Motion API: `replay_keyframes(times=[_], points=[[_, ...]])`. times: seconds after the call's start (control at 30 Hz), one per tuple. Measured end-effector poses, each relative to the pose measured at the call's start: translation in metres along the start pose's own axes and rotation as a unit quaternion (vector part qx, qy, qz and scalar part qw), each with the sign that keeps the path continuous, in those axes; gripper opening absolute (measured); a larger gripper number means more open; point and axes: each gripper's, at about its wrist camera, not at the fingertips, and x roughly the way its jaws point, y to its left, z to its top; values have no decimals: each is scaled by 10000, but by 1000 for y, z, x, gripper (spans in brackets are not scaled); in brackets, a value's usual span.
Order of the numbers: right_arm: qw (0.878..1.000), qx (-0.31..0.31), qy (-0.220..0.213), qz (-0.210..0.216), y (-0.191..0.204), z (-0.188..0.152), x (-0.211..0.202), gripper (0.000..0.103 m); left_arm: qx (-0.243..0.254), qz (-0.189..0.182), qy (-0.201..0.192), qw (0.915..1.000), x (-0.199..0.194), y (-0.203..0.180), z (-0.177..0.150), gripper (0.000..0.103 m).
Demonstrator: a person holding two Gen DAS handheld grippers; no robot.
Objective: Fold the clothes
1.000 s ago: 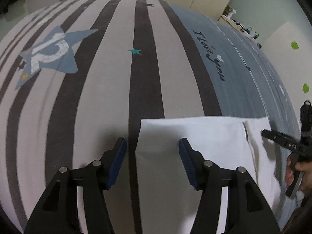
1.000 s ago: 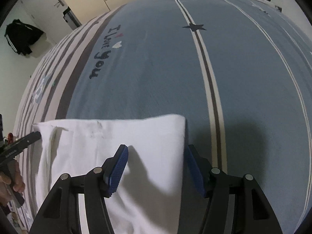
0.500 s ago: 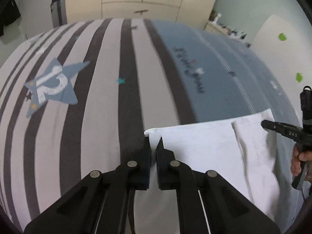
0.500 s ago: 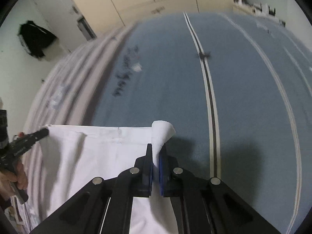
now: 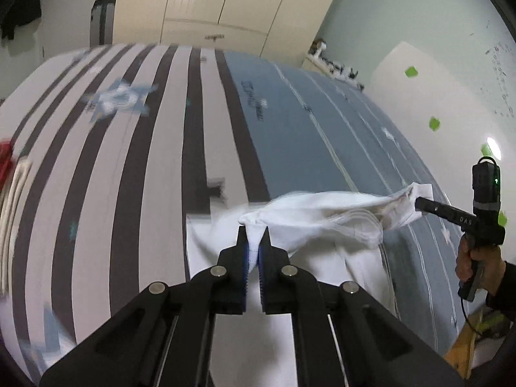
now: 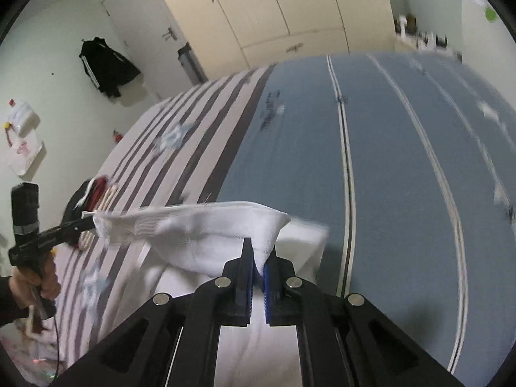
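Note:
A white garment [image 5: 322, 216] lies on the bed with its far edge lifted and stretched between both grippers. My left gripper [image 5: 253, 246] is shut on the garment's left corner. My right gripper [image 6: 257, 259] is shut on the right corner of the same garment [image 6: 206, 235]. The right gripper also shows at the right of the left wrist view [image 5: 419, 204], and the left gripper at the left of the right wrist view [image 6: 88, 222]. The rest of the cloth hangs down to the bedspread below the jaws.
The bedspread [image 5: 145, 167] is grey-and-white striped on the left and blue on the right [image 6: 403, 177]. A stack of folded clothes, red and white, [image 6: 93, 200] lies on the bed's left side. Wardrobes [image 6: 274, 9] stand beyond the bed.
Both grippers closed on the garment's far corners and then lifted them off the bed. The cloth edge now hangs taut between them, raised above the bedspread.

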Motion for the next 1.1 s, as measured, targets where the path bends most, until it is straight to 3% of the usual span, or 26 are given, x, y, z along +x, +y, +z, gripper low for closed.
replay_keyframes(times=[0.13, 0.27, 0.5, 0.63, 0.73, 0.8, 0.87, 0.93, 1.1], points=[[9992, -32, 407, 31, 3, -62, 4, 5, -216, 12, 315, 9993, -22, 4, -71, 3], [9977, 116, 660, 49, 4, -110, -5, 5, -360, 124, 448, 9983, -22, 6, -110, 3], [9971, 246, 705, 141, 6, -123, -14, 5, -882, -190, 287, 9955, -36, 3, -117, 3], [9969, 221, 719, 220, 16, -128, -9, 5, -902, -233, 231, 9954, -44, 2, -118, 3], [9965, 163, 806, 132, 11, -138, -10, 5, -726, -39, 338, 9968, -40, 3, -124, 3], [9944, 136, 1044, 31, 6, -150, -6, 9, -496, 288, 592, 9966, -30, 6, -134, 5], [9917, 117, 1283, -54, 2, -161, -5, 16, -259, 612, 810, 9945, -25, 10, -143, 14], [9892, 46, 1458, -133, 0, -171, -9, 20, -115, 737, 959, 9926, -27, 14, -149, 17], [9892, 11, 1440, -259, -1, -173, -34, 21, -101, 961, 844, 9917, -49, 23, -150, 19]])
